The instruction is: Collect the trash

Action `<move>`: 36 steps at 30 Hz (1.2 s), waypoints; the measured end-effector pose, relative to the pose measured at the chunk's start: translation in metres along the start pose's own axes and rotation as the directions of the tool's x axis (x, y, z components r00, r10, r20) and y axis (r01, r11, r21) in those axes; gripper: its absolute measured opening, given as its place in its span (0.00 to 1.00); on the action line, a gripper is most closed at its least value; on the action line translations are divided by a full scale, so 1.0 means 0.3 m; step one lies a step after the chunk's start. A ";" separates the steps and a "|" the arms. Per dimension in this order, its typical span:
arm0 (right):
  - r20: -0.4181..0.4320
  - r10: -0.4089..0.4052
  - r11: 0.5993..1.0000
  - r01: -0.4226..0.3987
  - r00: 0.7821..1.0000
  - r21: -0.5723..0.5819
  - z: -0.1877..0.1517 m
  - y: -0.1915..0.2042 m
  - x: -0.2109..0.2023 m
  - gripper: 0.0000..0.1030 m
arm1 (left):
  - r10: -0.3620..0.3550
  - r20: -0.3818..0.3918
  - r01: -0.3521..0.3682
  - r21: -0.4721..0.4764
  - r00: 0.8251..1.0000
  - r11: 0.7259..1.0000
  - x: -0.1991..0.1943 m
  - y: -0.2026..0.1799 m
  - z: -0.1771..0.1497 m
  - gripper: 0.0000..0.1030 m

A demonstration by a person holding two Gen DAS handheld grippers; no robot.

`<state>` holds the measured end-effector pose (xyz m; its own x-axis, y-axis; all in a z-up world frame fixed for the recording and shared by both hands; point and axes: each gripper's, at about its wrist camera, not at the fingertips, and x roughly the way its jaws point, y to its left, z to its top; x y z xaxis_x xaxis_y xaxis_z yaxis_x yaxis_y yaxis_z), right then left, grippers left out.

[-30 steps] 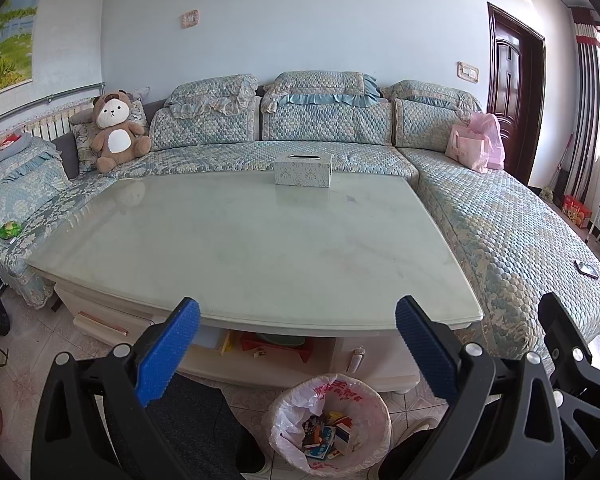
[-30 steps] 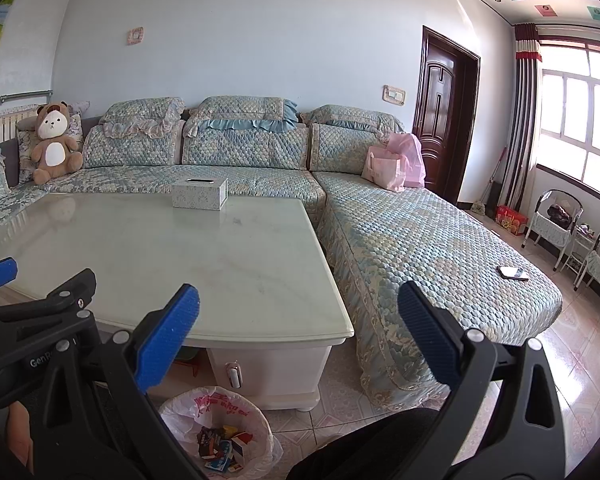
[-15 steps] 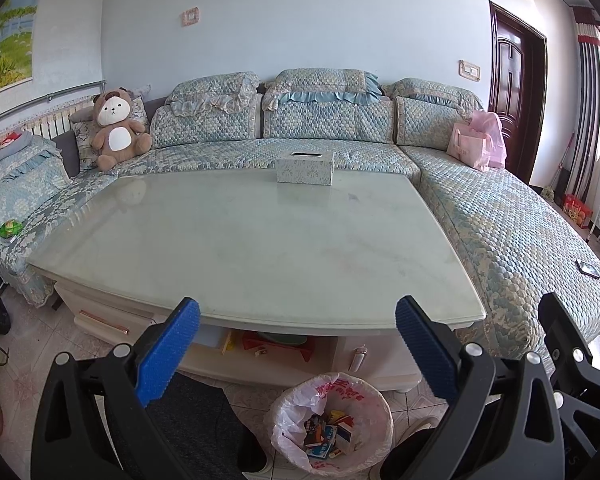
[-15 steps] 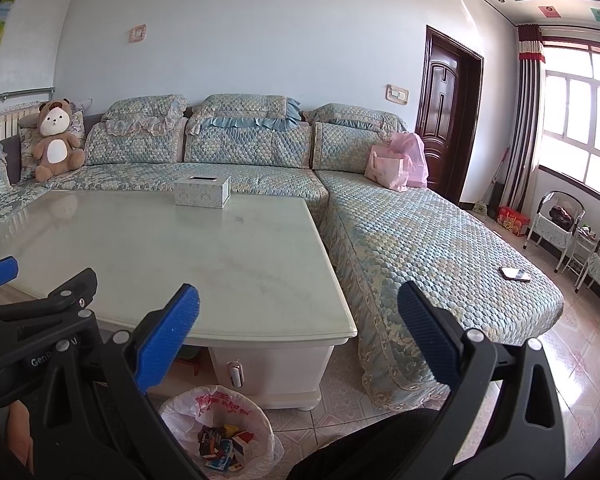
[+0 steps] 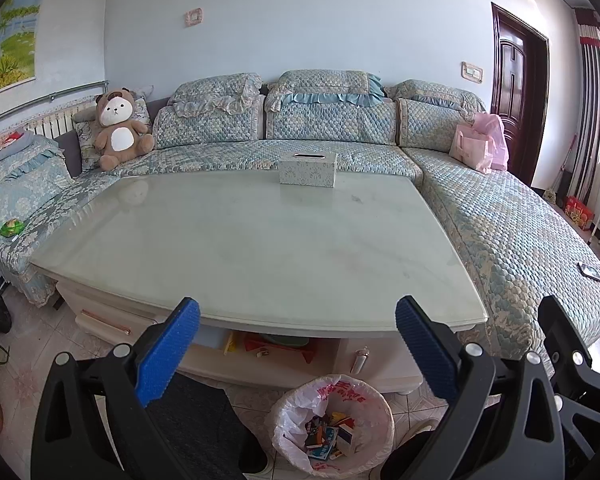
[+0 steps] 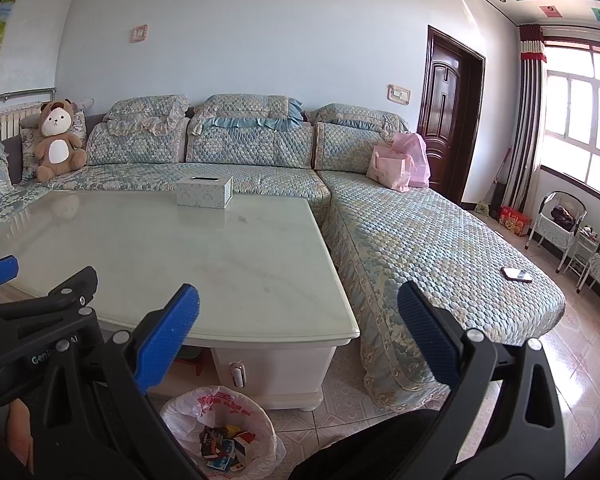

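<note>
Blue-padded jaws of the left gripper (image 5: 296, 344) and right gripper (image 6: 298, 332) stand wide apart, holding nothing. Below the jaws, a lined trash bin (image 5: 332, 426) on the floor holds wrappers. Collection appears nearly finished; the next move requires locating remaining litter. Beyond the jaws, the table (image 5: 260, 248) carries a tissue box (image 5: 308, 168); its near edge overhangs the bin, with open floor rightward.
</note>
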<state>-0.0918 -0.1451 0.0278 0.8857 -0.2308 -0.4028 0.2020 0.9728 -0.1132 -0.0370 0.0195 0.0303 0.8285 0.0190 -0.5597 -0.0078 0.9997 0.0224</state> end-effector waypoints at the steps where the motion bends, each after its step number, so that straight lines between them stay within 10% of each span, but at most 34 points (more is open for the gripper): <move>1: 0.000 0.000 1.000 0.000 1.000 0.000 0.000 0.000 0.000 0.94 | -0.001 -0.001 0.001 0.001 1.000 1.000 0.001 0.000 0.002 0.93; 36: -0.002 0.002 1.000 -0.002 1.000 0.012 -0.001 0.008 -0.002 0.94 | 0.009 0.001 -0.009 0.009 1.000 1.000 0.000 -0.007 0.005 0.93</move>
<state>-0.0921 -0.1426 0.0274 0.8854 -0.2292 -0.4045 0.2057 0.9734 -0.1013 -0.0362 0.0173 0.0316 0.8287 0.0285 -0.5590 -0.0106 0.9993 0.0352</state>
